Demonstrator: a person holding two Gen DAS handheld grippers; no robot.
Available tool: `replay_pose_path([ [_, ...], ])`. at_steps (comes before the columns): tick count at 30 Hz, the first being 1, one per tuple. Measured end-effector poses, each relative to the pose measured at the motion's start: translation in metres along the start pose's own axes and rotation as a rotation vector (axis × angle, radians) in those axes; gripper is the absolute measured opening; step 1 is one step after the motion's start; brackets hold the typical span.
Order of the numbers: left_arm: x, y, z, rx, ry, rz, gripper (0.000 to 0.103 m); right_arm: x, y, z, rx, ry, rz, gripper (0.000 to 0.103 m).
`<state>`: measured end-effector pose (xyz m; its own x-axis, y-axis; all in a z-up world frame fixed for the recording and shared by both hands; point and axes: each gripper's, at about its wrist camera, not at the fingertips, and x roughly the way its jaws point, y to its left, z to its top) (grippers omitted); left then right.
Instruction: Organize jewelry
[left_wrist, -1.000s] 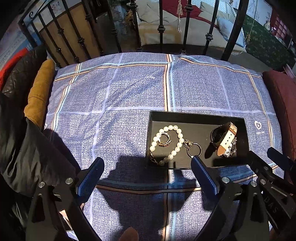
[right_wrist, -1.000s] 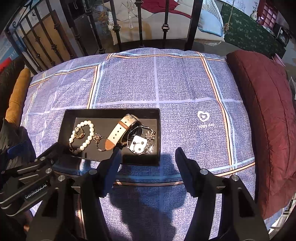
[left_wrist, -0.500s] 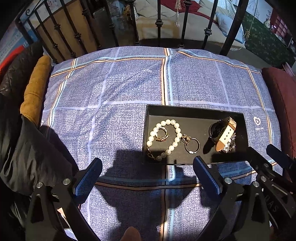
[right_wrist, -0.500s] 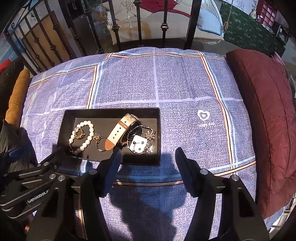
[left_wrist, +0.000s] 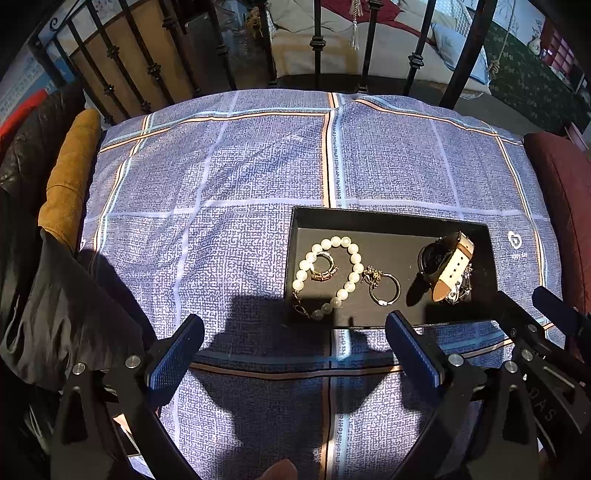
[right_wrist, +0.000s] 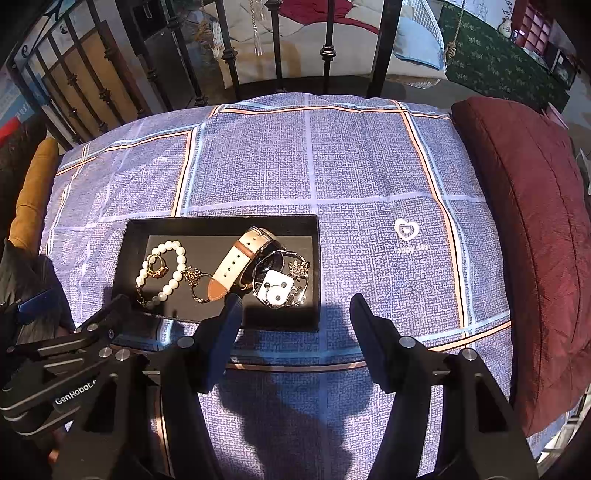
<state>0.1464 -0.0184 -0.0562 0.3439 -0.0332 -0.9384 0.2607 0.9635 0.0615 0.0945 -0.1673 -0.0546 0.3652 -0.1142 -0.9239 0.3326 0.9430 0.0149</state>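
- Your left gripper (left_wrist: 295, 341) hangs over the checked blue cloth (left_wrist: 229, 177), jaws spread wide with nothing between them; only cloth and the grippers' own shadow lie in the gap.
- Your right gripper (right_wrist: 293, 319) is likewise parted, moderately wide, jaws empty, bare cloth between them.
- The black tray (left_wrist: 388, 218) sits just ahead of your left gripper's right finger (left_wrist: 410, 345); that fingertip overlaps the tray's near rim in the left wrist view. Contact cannot be told.
- In the right wrist view the tray (right_wrist: 221, 223) lies ahead and left of the jaw gap; your right gripper's left finger (right_wrist: 225, 332) overlaps the near rim.
- All the jewelry is inside the tray, none between either pair of jaws.
- Pearl bracelet (left_wrist: 334, 275): left end of the tray, laid as an open loop, with a gold ring (left_wrist: 321, 269) inside the loop.
- Thin ring with an ornament (left_wrist: 384, 286): just right of the pearls, straight ahead of your left gripper's right fingertip.
- Watch (right_wrist: 240, 266) with white-and-tan strap: right of centre, strap pointing toward your right gripper's left finger.
- Silver bangle (right_wrist: 295, 275) with a flower ornament: right end of the tray, beside the watch, with a small white piece (right_wrist: 275, 291) lying within it.
- Dark red cushion (right_wrist: 535, 229): well right of your right jaws.
- Mustard cushion (left_wrist: 68, 181): well left of your left jaws.
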Motion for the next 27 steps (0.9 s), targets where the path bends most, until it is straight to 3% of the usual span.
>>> replay_pose_path([
  [13, 0.004, -0.002, 0.0, -0.002, 0.009, 0.004, 0.096, 0.003, 0.0, 0.002, 0.001, 0.004, -0.002, 0.061],
  [16, -0.006, 0.001, -0.003, -0.013, -0.074, 0.015, 0.096, 0.003, 0.0, 0.002, 0.001, 0.004, -0.001, 0.061],
  [18, -0.006, 0.003, -0.002, -0.03, -0.069, -0.018, 0.094, 0.003, -0.001, 0.003, 0.003, 0.003, -0.002, 0.061],
  [21, -0.007, 0.004, 0.001, -0.033, -0.082, -0.008, 0.095, 0.004, -0.002, 0.003, 0.006, 0.003, -0.001, 0.061],
  [27, -0.002, 0.006, 0.005, -0.041, -0.031, -0.014, 0.095, 0.003, 0.0, 0.004, 0.004, 0.0, 0.001, 0.061],
])
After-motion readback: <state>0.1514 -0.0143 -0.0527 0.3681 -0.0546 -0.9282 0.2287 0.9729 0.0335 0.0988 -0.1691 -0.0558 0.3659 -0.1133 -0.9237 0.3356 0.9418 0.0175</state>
